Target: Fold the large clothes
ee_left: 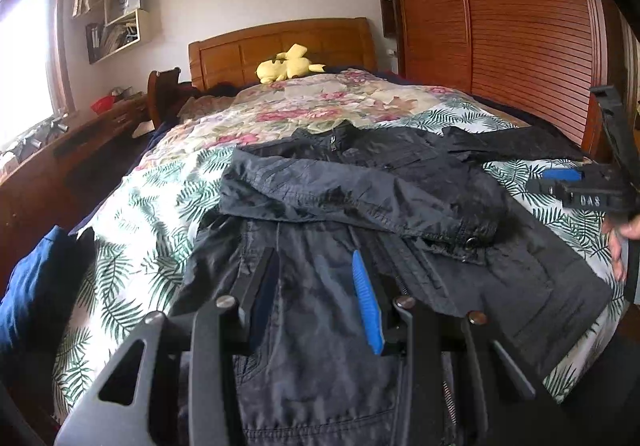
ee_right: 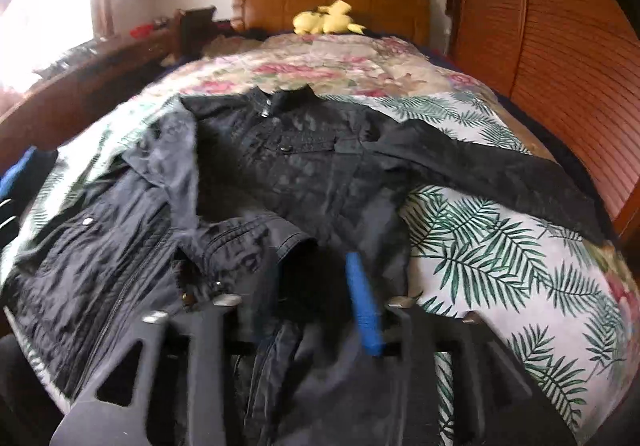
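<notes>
A bed (ee_left: 132,206) carries a dark jacket (ee_left: 360,198), one sleeve folded across its front. The left gripper (ee_left: 316,266) and right gripper (ee_right: 316,266) hang above the jacket, fingers apart, holding nothing.

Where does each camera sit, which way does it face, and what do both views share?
Left wrist: sits on the left gripper, faces up the bed toward the headboard over the dark jacket; the right gripper and a hand show at its right.
Right wrist: sits on the right gripper, faces the same way; only its own fingers show.
Shared: jacket, leaf-print bedspread, yellow plush toy.
</notes>
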Demonstrator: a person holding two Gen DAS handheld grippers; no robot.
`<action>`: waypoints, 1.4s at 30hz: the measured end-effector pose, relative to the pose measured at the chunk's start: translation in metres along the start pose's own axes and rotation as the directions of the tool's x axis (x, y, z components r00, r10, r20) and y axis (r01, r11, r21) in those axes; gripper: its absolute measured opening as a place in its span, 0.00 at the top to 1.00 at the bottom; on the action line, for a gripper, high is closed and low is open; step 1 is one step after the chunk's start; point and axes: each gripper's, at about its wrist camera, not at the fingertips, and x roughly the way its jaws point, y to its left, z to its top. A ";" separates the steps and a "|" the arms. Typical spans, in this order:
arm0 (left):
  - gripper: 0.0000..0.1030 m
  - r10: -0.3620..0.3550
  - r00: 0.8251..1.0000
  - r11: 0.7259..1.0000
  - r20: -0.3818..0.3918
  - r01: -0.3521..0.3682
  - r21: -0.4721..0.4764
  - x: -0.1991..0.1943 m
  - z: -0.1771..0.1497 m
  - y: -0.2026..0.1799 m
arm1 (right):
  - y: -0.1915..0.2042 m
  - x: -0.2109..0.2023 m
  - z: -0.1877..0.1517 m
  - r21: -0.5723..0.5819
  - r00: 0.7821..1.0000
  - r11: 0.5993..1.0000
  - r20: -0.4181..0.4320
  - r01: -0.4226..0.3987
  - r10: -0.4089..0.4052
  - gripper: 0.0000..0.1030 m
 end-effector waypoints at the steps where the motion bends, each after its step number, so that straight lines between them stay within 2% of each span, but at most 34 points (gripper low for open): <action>1: 0.65 0.010 1.000 1.000 0.004 -0.010 0.002 -0.001 0.002 -0.002 | 0.000 -0.001 -0.001 -0.012 1.000 1.000 -0.011 -0.017 0.017 0.42; 9: 0.65 0.025 1.000 1.000 -0.007 -0.025 -0.004 0.004 0.013 -0.008 | 0.014 -0.002 -0.001 -0.104 0.991 0.986 -0.010 -0.134 0.133 0.39; 17: 0.65 0.022 1.000 0.997 -0.019 -0.020 0.068 0.022 0.012 -0.014 | 0.041 0.043 0.011 -0.185 0.976 0.959 -0.075 -0.215 0.205 0.39; 21: 0.65 0.016 1.000 0.996 -0.021 -0.014 0.089 0.027 0.007 -0.013 | 0.054 0.077 0.013 -0.208 0.972 0.954 -0.138 -0.216 0.190 0.39; 25: 0.65 0.000 1.000 0.996 -0.023 0.002 0.087 0.026 -0.001 -0.009 | 0.059 0.113 0.009 -0.224 0.966 0.959 -0.228 -0.174 0.122 0.40; 26: 0.65 -0.002 1.000 0.996 -0.024 0.004 0.085 0.026 -0.002 -0.007 | 0.059 0.117 0.008 -0.224 0.963 0.958 -0.242 -0.177 0.121 0.49; 27: 0.65 -0.003 1.000 0.996 -0.026 0.006 0.085 0.025 -0.004 -0.006 | 0.060 0.121 0.007 -0.225 0.957 0.956 -0.262 -0.187 0.125 0.71; 29: 0.65 -0.004 1.000 0.997 -0.025 0.006 0.083 0.023 -0.007 -0.002 | 0.062 0.119 0.006 -0.233 0.956 0.955 -0.267 -0.183 0.118 0.91; 33: 0.65 0.007 1.000 0.998 -0.018 -0.006 0.069 0.014 -0.013 0.010 | 0.075 0.092 0.013 -0.254 0.964 0.947 -0.223 -0.198 0.142 0.95; 36: 0.65 0.018 1.000 0.998 -0.008 -0.017 0.058 0.005 -0.015 0.020 | 0.088 0.061 0.027 -0.243 0.960 0.938 -0.192 -0.246 0.202 0.96; 39: 0.65 0.029 1.000 0.998 0.001 -0.029 0.048 -0.004 -0.016 0.029 | 0.106 0.027 0.041 -0.228 0.947 0.923 -0.164 -0.309 0.276 0.96; 41: 0.65 0.037 0.999 0.998 0.005 -0.037 0.045 -0.008 -0.015 0.035 | 0.114 0.009 0.050 -0.205 0.930 0.910 -0.144 -0.362 0.337 0.96; 42: 0.65 0.041 0.999 0.998 0.009 -0.041 0.044 -0.010 -0.015 0.038 | 0.115 0.000 0.055 -0.177 0.914 0.898 -0.136 -0.402 0.382 0.96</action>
